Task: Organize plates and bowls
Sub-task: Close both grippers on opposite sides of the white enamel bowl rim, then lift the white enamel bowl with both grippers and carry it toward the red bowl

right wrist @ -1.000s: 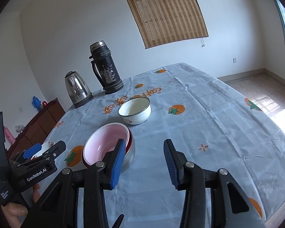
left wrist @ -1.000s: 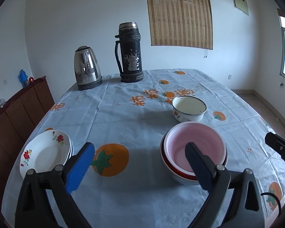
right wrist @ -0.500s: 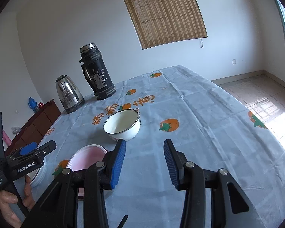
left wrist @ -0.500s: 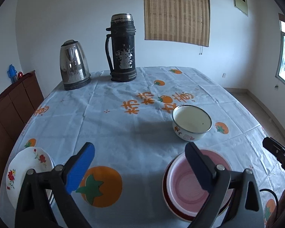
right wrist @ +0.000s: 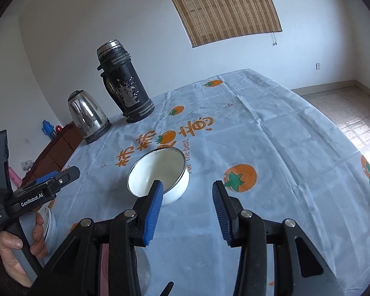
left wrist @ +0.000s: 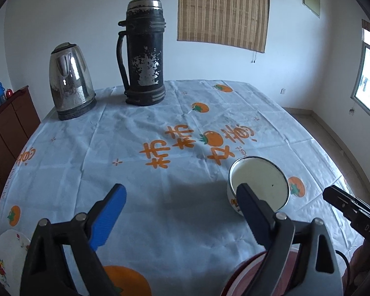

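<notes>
A white enamel bowl (left wrist: pixel 261 181) with a dark rim stands on the tablecloth; it also shows in the right wrist view (right wrist: pixel 160 175). My left gripper (left wrist: pixel 182 204) is open and empty, its right finger just in front of the bowl. My right gripper (right wrist: pixel 187 197) is open and empty, its left finger at the bowl's near side. The stacked red and pink bowls (left wrist: pixel 249 268) are mostly hidden under my left gripper. White flowered plates (left wrist: pixel 7 254) lie at the near left edge.
A black thermos (left wrist: pixel 143 54) and a steel kettle (left wrist: pixel 70 76) stand at the far side of the table (left wrist: pixel 160 133). A brown cabinet (left wrist: pixel 7 123) is off the left edge. The right gripper's body (left wrist: pixel 350 212) shows at the left wrist view's right edge.
Both grippers have moved forward over the table toward the white bowl. The stacked bowls and plates have slid to the bottom of the views. Both stay open.
</notes>
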`<state>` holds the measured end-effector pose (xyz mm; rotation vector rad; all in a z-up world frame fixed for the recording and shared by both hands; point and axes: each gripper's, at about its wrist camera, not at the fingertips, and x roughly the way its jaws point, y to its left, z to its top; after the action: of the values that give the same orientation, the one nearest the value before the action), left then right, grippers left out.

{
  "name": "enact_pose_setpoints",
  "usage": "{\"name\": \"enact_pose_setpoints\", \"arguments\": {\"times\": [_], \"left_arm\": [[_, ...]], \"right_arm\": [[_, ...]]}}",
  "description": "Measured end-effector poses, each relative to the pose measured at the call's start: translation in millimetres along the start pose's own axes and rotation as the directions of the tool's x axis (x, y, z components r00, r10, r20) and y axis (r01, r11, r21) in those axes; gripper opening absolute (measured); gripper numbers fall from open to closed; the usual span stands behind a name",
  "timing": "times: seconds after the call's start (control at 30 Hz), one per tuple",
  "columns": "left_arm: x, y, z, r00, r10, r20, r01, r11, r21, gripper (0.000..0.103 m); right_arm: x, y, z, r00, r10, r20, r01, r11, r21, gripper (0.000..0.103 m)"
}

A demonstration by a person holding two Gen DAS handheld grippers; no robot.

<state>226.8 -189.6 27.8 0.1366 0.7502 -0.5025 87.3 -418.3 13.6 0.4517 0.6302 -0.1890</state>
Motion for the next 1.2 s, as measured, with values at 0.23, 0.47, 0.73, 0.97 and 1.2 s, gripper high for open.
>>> {"name": "enact_pose_setpoints", "arguments": {"times": [0.23, 0.47, 0.73, 0.97, 1.2], "left_arm": [[33, -11, 15, 0.997, -0.048, -0.055, 0.049, 0.998, 0.028, 0.078], [70, -20, 20, 0.979, -0.146, -0.142, 0.15, 0.989, 0.013, 0.059], [90, -30, 19, 0.963, -0.185, -0.195, 0.195, 0.98, 0.031, 0.045], [97, -41, 20, 0.957, -0.192, -0.216, 0.211, 0.975, 0.071, 0.037], [109, -48, 17, 0.952, -0.172, -0.252, 0.203, 0.974, 0.102, 0.026]], "right_arm": [[36, 1, 12, 0.999, 0.0, -0.038, -0.001, 1.0, -0.019, 0.044], [67, -7, 17, 0.996, 0.021, -0.09, -0.021, 1.0, -0.003, 0.044], [92, -10, 16, 0.987, 0.053, -0.151, -0.051, 0.999, 0.016, 0.044], [105, 0, 13, 0.981, 0.052, -0.188, -0.055, 0.998, -0.014, 0.035], [108, 2, 12, 0.978, 0.071, -0.198, -0.077, 0.997, -0.019, 0.028]]}}
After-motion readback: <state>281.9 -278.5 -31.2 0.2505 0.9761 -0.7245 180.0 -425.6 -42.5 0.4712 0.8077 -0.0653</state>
